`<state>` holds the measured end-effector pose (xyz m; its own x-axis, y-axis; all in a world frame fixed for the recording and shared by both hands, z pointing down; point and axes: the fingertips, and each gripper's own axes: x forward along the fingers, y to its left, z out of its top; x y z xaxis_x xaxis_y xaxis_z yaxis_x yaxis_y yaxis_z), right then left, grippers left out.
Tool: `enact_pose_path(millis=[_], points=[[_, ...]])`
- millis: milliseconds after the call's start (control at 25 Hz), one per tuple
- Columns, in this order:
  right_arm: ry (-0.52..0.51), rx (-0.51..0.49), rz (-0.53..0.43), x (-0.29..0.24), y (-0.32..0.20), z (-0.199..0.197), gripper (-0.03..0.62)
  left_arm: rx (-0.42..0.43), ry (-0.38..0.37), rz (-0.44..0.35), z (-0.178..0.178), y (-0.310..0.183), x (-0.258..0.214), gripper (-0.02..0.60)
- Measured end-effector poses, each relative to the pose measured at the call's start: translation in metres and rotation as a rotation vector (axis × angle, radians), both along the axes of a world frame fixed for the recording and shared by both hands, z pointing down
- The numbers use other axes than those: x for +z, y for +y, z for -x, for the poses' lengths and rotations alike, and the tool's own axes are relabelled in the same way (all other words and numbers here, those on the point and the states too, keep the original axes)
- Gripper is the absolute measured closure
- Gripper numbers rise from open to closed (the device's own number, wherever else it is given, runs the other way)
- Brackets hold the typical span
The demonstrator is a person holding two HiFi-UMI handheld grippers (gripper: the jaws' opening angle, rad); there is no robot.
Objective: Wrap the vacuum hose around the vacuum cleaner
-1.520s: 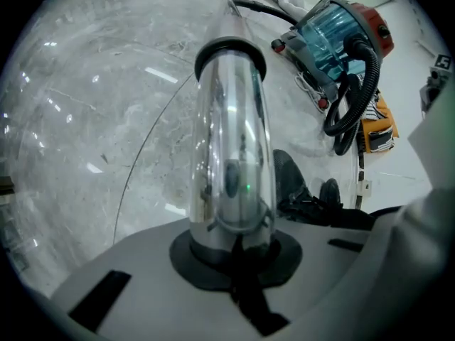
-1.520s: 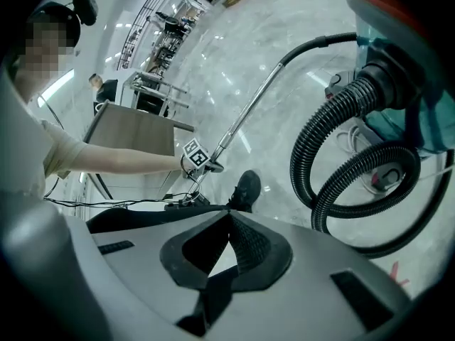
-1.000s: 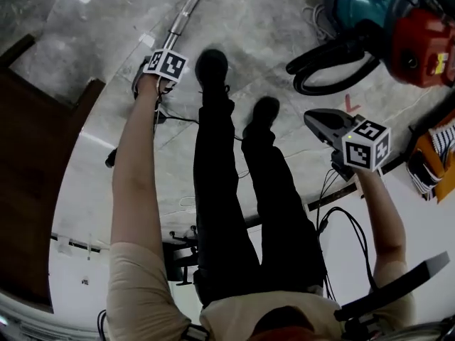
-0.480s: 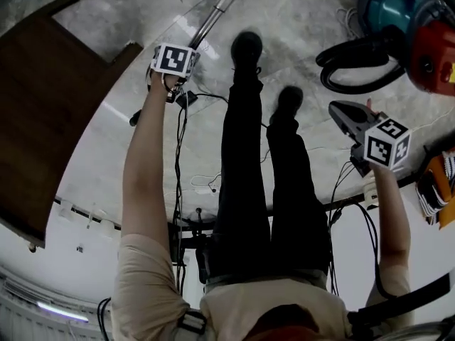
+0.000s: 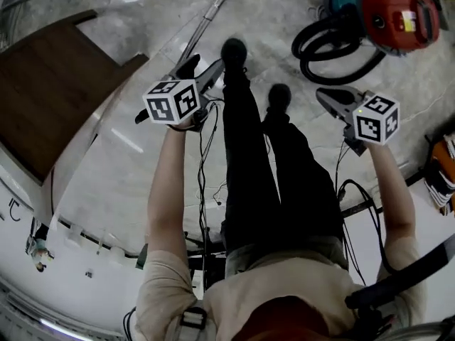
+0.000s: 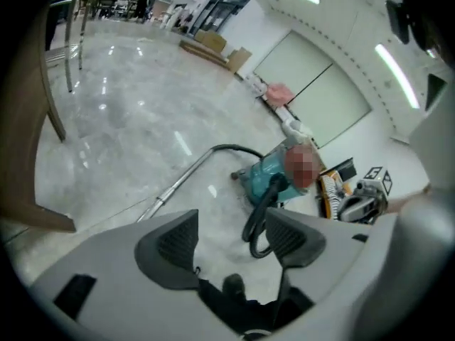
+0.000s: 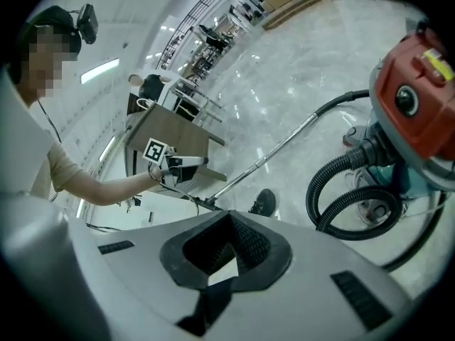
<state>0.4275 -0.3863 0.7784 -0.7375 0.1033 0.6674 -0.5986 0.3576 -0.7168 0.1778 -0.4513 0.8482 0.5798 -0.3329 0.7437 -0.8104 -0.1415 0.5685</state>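
Plainly, the wrapping itself is not under way at this moment. The vacuum cleaner [image 5: 392,14], red on top and teal below, sits on the marble floor [image 5: 128,162] at the upper right of the head view. Its black hose [image 7: 311,187] lies in loose loops on the floor just beside the body, not wound round it. The metal wand [image 5: 213,13] stretches away across the floor towards the top middle of the frame.

Neither pair of tongs has anything. The left tongs [image 5: 201,69] hang in the air above the floor; their jaws have just been moving, easing in a little, and they stand apart with nothing between them. The right tongs [image 5: 323,94] are clenched tight on nothing and point towards the hose loops.

My guess is that this is a pause between grips. The next move calls for reaching down to the hose or the wand, closing on it, and carrying it round the cleaner's body.

Some of it is hard to follow. The cleaner is cut off by the top edge of the head view. Its far side is out of sight, so I cannot trace how the hose runs behind it. The person's legs and the left tongs cover the wand's near end.
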Motion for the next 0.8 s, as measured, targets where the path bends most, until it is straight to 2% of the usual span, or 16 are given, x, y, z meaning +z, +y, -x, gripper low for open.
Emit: enact_pose_path(millis=[40, 160, 280, 360, 400, 440, 640, 800], points=[[-0.013, 0.007, -0.005, -0.013, 0.006, 0.0, 0.591, 0.018, 0.021, -0.034, -0.016, 0.004, -0.025, 0.29], [-0.085, 0.038, 0.009, -0.051, 0.019, 0.006, 0.591, 0.088, -0.023, -0.126, -0.049, 0.015, -0.091, 0.316], [-0.149, 0.075, 0.043, -0.087, 0.03, 0.008, 0.591, 0.089, -0.022, -0.169, -0.079, 0.028, -0.148, 0.336], [-0.176, 0.095, 0.06, -0.114, 0.038, 0.006, 0.591, 0.066, -0.017, -0.185, -0.096, 0.039, -0.183, 0.409], [-0.187, 0.103, 0.06, -0.126, 0.039, 0.005, 0.591, 0.058, -0.027, -0.196, -0.101, 0.043, -0.198, 0.47], [-0.198, 0.11, 0.053, -0.137, 0.038, 0.006, 0.591, 0.057, -0.038, -0.21, -0.105, 0.045, -0.211, 0.567], [-0.251, 0.11, -0.008, -0.191, 0.024, 0.02, 0.591, 0.091, -0.029, -0.222, -0.113, 0.072, -0.27, 0.577], [-0.334, 0.147, -0.035, -0.252, 0.013, 0.038, 0.591, 0.134, -0.066, -0.257, -0.103, 0.087, -0.332, 0.577]])
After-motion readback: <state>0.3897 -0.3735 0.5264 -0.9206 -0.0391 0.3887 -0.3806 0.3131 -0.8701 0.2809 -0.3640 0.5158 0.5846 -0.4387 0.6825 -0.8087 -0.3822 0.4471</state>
